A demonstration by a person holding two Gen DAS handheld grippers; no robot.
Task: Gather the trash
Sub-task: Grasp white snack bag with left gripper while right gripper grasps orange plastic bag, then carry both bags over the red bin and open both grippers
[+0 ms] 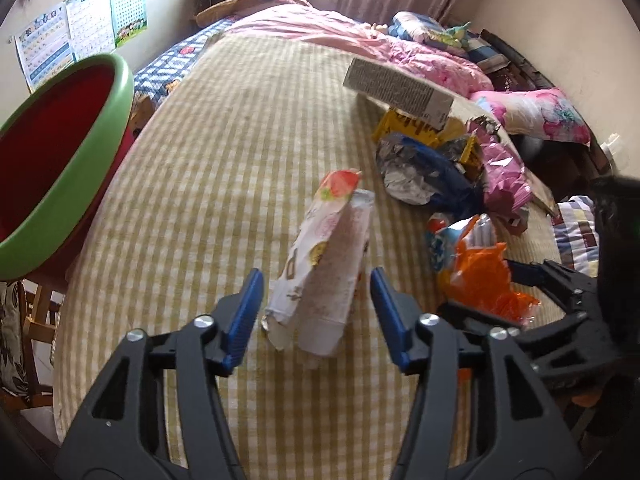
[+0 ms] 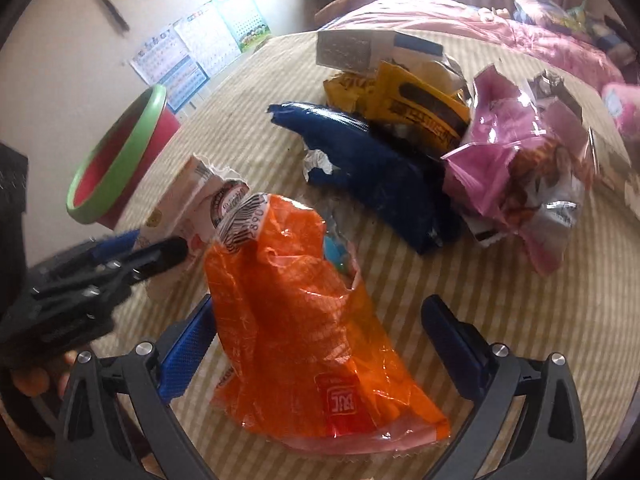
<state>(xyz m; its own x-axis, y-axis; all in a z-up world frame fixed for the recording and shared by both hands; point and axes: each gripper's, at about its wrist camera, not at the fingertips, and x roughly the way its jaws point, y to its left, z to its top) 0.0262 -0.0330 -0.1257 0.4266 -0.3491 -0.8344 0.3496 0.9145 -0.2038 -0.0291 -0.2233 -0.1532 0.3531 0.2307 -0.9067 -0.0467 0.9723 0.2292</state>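
left gripper (image 1: 316,312): jaws standing open, one blue pad on each side of the white wrapper, not pinching it; hovering low over the bed.
right gripper (image 2: 318,344): jaws spread wide around the orange wrapper, no squeeze showing; in the left wrist view it is sitting at the right edge (image 1: 520,300).
white wrapper (image 1: 324,256): long pouch with a strawberry picture at the far end, printing too blurred to read; lying on the bed between the left jaws, also showing in the right wrist view (image 2: 192,208).
orange wrapper (image 2: 304,320): crinkled clear-orange plastic, red square logo near the close end, letters mirrored and unreadable; barcode strip at the top with digits like "2890"; lying on the bed (image 1: 484,280).
blue wrapper (image 2: 372,164): dark blue, foil lining showing, lying beyond the orange one, touching the yellow and pink ones.
yellow wrapper (image 2: 408,104): black lettering, unreadable.
pink wrapper (image 2: 516,160): torn open, lying at the right of the pile.
carton (image 1: 400,90): grey-white box with dense small print, too small to read, resting tilted on top of the yellow wrapper.
bin (image 1: 60,168): red tub with green rim, at the left beside the bed; contents cannot be made out.
bed (image 1: 224,168): yellow checked sheet carrying all the trash.
wall charts (image 1: 80,28): printed grids, text unreadable.
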